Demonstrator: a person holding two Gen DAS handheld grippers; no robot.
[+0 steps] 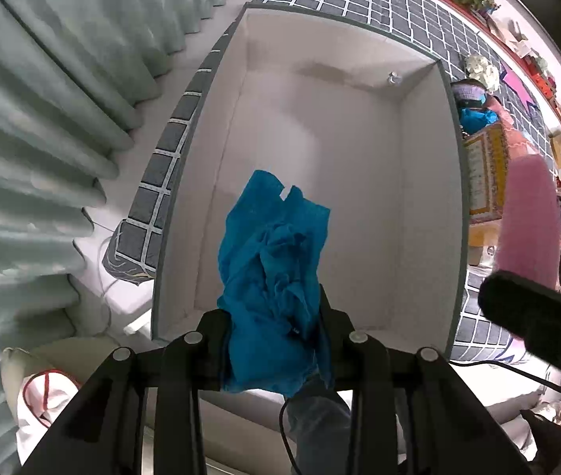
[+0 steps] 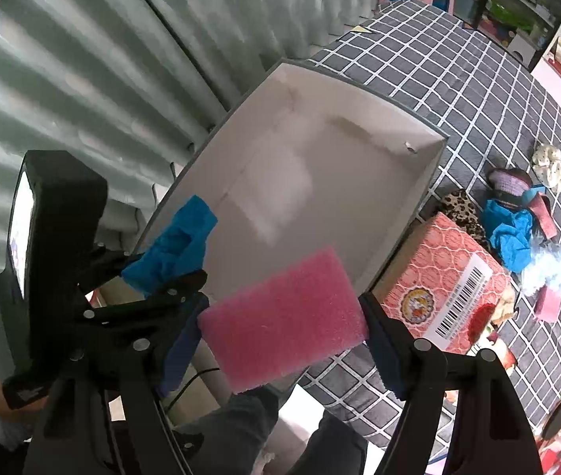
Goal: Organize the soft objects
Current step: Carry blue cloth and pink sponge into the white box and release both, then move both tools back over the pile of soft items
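Box (image 1: pixel 427 206): white inside, grey rim, set on a checked cover (image 2: pixel 458 91); nothing but a small speck is seen in it. Blue cloth (image 1: pixel 272 277): clamped in the left gripper (image 1: pixel 276 328), hung over the near end of the box. Pink sponge (image 2: pixel 284 316): clamped across its width in the right gripper (image 2: pixel 280 340), above the box's near rim. Handling advised: each piece is best lowered well inside the walls before release, cloth first, so that no fold is left draped over the rim; the sponge is best set beside it. Further soft items (image 2: pixel 518 213) are left on the cover beside a red carton (image 2: pixel 446 277). Not made out: pad contact behind the cloth; the box's near wall, hidden by the grippers.
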